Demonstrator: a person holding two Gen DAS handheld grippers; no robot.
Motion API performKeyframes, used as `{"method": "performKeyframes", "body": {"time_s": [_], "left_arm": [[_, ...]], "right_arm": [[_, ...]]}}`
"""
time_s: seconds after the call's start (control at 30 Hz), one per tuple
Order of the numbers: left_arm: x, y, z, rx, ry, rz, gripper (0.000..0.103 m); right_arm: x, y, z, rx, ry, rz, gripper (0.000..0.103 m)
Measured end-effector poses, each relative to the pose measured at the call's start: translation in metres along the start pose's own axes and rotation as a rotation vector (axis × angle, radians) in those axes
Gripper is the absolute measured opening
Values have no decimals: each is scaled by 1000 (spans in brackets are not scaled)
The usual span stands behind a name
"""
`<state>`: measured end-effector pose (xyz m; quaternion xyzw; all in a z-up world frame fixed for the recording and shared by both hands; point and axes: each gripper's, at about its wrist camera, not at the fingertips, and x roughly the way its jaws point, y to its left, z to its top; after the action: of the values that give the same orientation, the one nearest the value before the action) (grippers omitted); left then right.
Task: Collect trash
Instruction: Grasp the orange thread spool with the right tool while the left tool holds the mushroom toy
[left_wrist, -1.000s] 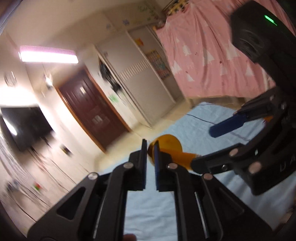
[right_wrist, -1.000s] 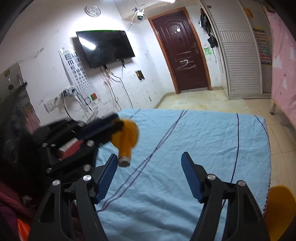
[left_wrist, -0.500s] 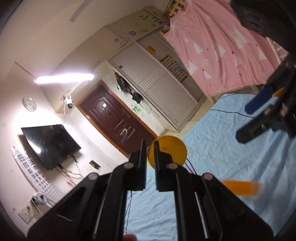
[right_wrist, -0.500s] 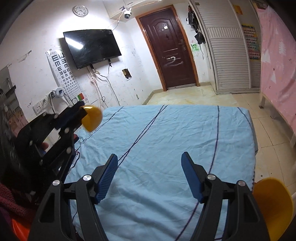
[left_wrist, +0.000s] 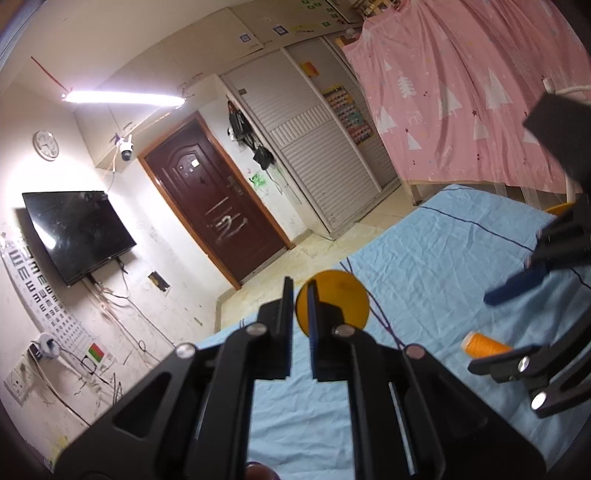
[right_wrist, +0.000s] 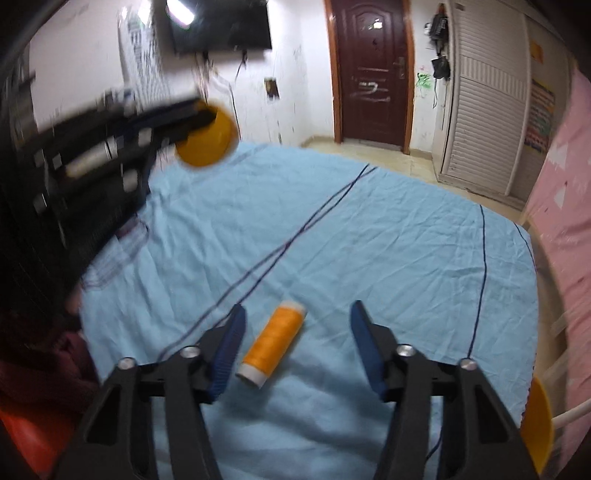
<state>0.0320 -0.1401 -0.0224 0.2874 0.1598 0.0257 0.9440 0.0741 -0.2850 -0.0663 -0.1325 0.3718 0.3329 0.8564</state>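
Note:
An orange spool of thread (right_wrist: 273, 341) with white ends lies on its side on the light blue cloth (right_wrist: 369, 243). My right gripper (right_wrist: 295, 347) is open, and the spool lies between its blue fingers, nearer the left one. The spool also shows in the left wrist view (left_wrist: 484, 345), beside the right gripper (left_wrist: 517, 317). My left gripper (left_wrist: 300, 321) is shut on the rim of a small orange bowl (left_wrist: 338, 308) and holds it up in the air. In the right wrist view the left gripper (right_wrist: 199, 110) and bowl (right_wrist: 207, 146) are at upper left, blurred.
The blue cloth has dark thread lines (right_wrist: 295, 236) across it. A yellow chair (right_wrist: 537, 428) stands at the right edge. A pink curtain (left_wrist: 461, 92), a brown door (right_wrist: 371, 70), a shuttered wardrobe (right_wrist: 484, 92) and a wall TV (left_wrist: 74, 232) surround the bed.
The orange spool has dropped out of the bowl onto the cloth. My right gripper has moved down over it. My left gripper keeps the bowl raised.

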Motion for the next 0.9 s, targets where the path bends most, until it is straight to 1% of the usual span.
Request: {"method": "performKeyframes", "body": {"time_s": [0.03, 0.1, 0.17, 0.4, 0.53, 0.73, 0.8, 0.9], "left_arm": [[0, 1, 0, -2, -1, 2, 6], [1, 3, -1, -8, -3, 3, 6], [1, 4, 0, -15, -1, 1, 6], [4, 3, 2, -26, -1, -7, 6], [2, 1, 4, -26, -3, -17, 6], [0, -6, 13, -33, -11, -53, 6], [-1, -9, 16, -33, -16, -61, 6], [-3, -14, 20, -32, -24, -68, 6]], "right_arm": [[3, 5, 0, -18, 11, -13, 37], [11, 17, -2, -63, 37, -38, 28], [12, 24, -3, -86, 37, -50, 23], [16, 30, -12, -104, 21, -40, 17], [13, 22, -12, -86, 12, -49, 13], [-2, -7, -11, -21, -27, -62, 10], [-8, -17, -13, 1, -37, -72, 7], [-10, -23, -15, 12, -33, -57, 7]]}}
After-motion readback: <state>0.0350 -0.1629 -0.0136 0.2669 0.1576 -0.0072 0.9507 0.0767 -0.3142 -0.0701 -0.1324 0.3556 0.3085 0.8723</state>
